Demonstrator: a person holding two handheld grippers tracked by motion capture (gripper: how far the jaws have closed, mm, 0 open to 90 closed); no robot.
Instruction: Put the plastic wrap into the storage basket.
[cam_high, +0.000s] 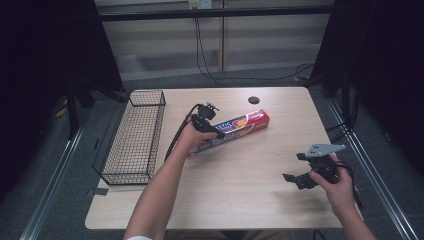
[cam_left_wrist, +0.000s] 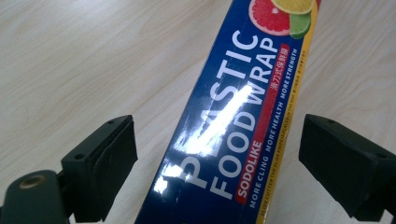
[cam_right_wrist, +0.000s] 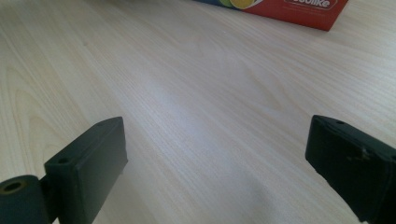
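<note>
Pale wooden table (cam_high: 240, 190), left hand-held gripper (cam_left_wrist: 217, 154) wide open astride the plastic wrap box (cam_left_wrist: 233, 121), right hand-held gripper (cam_right_wrist: 217, 154) open, empty.

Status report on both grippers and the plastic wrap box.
Left gripper open, straddling plastic wrap box, pads clear. Right gripper open over bare table. Nothing blocking.

A pale wood-grain desk (cam_high: 240, 200) carries a long blue-and-red plastic wrap box (cam_high: 245, 124) at centre and a black wire basket (cam_high: 135, 137) along its left edge.
</note>
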